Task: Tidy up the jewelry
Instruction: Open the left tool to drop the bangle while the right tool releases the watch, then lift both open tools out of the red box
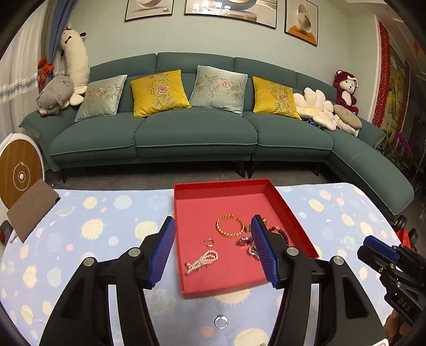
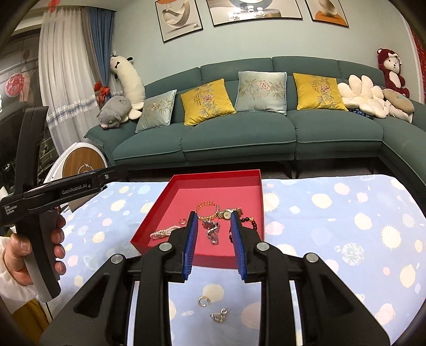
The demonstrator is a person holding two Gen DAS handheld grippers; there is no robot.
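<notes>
Far left of the left wrist view: white sheer curtain [image 1: 16,79], a round white-and-wood appliance [image 1: 18,170], a brown card [image 1: 32,210] lying on the bench corner. Across the middle: long teal fabric sofa [image 1: 197,133] against a pale blue-grey wall, carrying grey-green and yellow embroidered cushions [image 1: 158,91], a grey plush pig [image 1: 54,94], a white plush cow [image 1: 76,61], a dark red plush monkey [image 1: 346,90] at upper right. Framed prints [image 1: 221,9] along the top edge.

Lower half: bench [image 1: 93,218] draped in a light blue cloth with pale round spots. Centre: shallow red cardboard tray [image 1: 202,266] holding the jewelry, namely a gold beaded bangle [image 1: 229,226], a small gold ring [image 1: 209,242], a pearl strand [image 1: 202,262]; further pieces partly hidden behind a blue pad. Outside the tray, bottom centre on the cloth: a silver ring [image 1: 221,321].

Left hand-held gripper [image 1: 213,250]: jaws well apart, nothing between the pads, hovering above the tray.

Right wrist view: right hand-held gripper [image 2: 214,243] parted a little, nothing gripped, over the tray's near edge. Gold watch [image 2: 227,213] in the tray. Silver hoop [image 2: 203,301] and silver earring [image 2: 219,315] on the cloth, bottom centre. Lower left: a hand [image 2: 29,250] around the other tool's grip.
</notes>
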